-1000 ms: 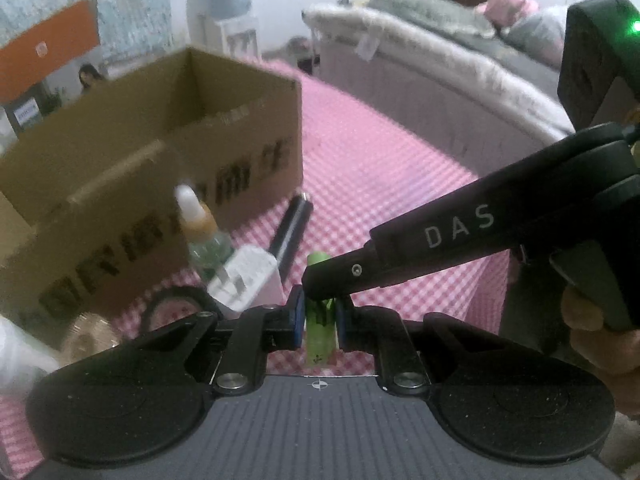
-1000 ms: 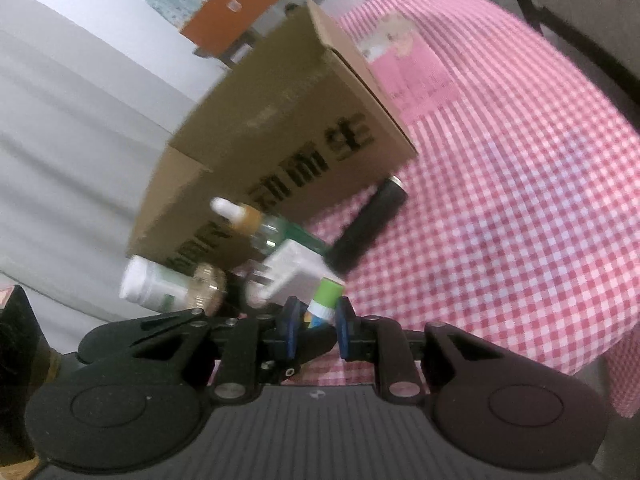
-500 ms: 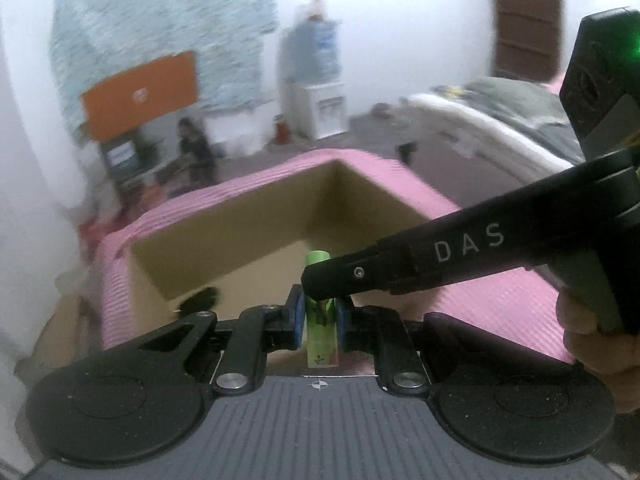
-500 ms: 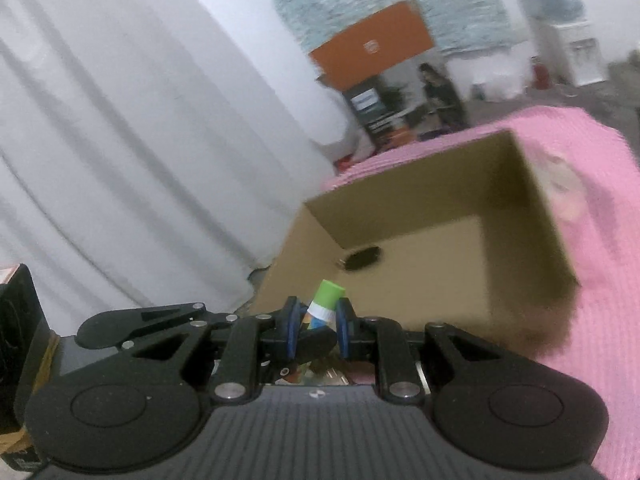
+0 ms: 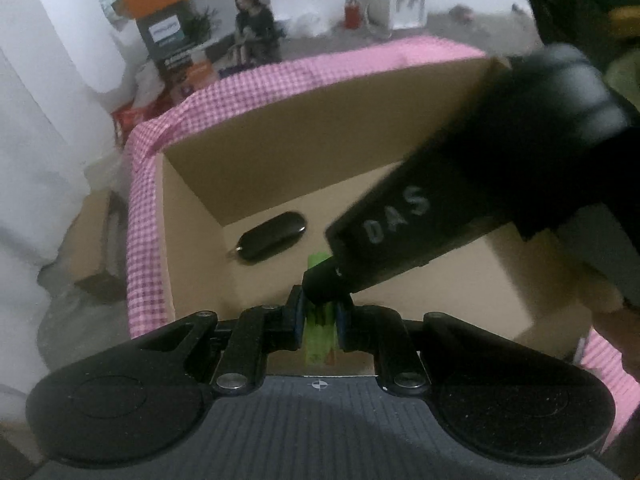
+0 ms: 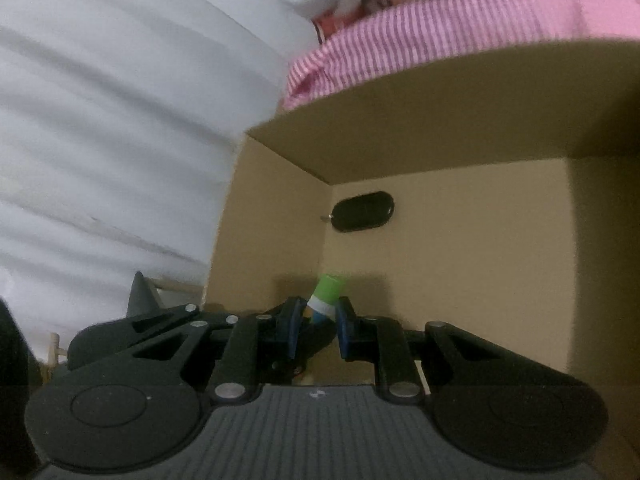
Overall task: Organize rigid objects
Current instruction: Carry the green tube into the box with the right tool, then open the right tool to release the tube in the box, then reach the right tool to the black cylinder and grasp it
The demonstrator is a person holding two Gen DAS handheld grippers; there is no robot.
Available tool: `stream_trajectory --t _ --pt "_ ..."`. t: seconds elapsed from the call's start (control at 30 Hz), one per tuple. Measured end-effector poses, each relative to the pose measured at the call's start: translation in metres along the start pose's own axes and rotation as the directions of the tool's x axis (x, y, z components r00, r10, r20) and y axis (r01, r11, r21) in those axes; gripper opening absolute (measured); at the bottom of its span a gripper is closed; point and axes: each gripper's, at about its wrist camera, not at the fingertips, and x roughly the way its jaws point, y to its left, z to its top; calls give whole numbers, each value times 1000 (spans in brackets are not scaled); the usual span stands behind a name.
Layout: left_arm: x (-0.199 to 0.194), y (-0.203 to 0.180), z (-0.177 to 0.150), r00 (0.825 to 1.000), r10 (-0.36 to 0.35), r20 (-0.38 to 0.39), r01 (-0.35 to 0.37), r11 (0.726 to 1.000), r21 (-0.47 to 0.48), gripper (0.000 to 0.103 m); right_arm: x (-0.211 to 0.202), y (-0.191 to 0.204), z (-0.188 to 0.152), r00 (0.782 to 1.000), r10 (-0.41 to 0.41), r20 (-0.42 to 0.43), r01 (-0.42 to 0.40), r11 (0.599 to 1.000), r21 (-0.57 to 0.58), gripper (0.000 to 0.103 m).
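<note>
The left gripper [image 5: 318, 316] has its blue-padded jaws pinched narrow on a small green cylindrical stick [image 5: 319, 330], which stands upright between the pads. In the right wrist view the right gripper [image 6: 316, 320] is likewise closed narrow around a small green-capped tube with a white band [image 6: 326, 294], tilted toward one o'clock; whether both hold the same item cannot be told. Both hang over the open brown cardboard box [image 5: 304, 136] on the pink checked tablecloth [image 5: 140, 216]. A black oval key-fob-like object [image 5: 272, 236] lies on the box floor at about eleven o'clock from the left jaws. The tube looks light, stiff and smooth, probably plastic, so it could slip or pivot; a mid-body grip across its width seems safest. It seems unlikely to break when released into the box.
</note>
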Motion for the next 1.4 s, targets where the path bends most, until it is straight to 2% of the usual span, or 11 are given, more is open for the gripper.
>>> stream_trajectory --t 0.1,0.27,0.43,0.63,0.7,0.73,0.77,0.8,0.9,1.1,1.4 --pt "4 5 -1 999 11 -41 -12 1000 -11 20 17 -2 7 999 -4 -45 4 1000 18 22" --pt "-7 9 -3 1000 2 -17 -3 999 -34 29 31 -5 15 998 1 -56 1 999 36 22" --pt "-32 5 -4 996 -13 87 16 999 -28 55 14 0 9 1000 29 9 -29 999 15 22" --pt "-90 -12 -24 961 -62 270 48 997 57 70 -61 13 -24 983 73 169 -62 996 -69 23" --pt "-108 -16 -35 945 -120 305 103 992 70 75 -89 19 -44 969 88 231 -66 993 -101 30" --pt "-113 -18 -40 938 -149 314 133 989 71 77 -105 21 -56 960 92 263 -63 991 -117 44" --pt "-120 -19 -47 927 -183 328 169 983 69 77 -121 22 -70 950 92 299 -54 990 -133 59" --pt "-123 -20 -54 916 -209 341 198 978 67 78 -136 23 -82 938 94 334 -46 988 -147 62" --pt "-130 -31 -73 892 -270 362 264 962 67 79 -171 15 -127 905 89 416 -19 986 -168 62" --pt "-122 -74 -108 871 -316 377 282 949 145 79 -188 -32 -198 880 27 475 9 997 -74 62" --pt "-83 -142 -130 900 -309 308 223 933 283 73 -147 -106 -235 892 -114 437 49 986 159 57"
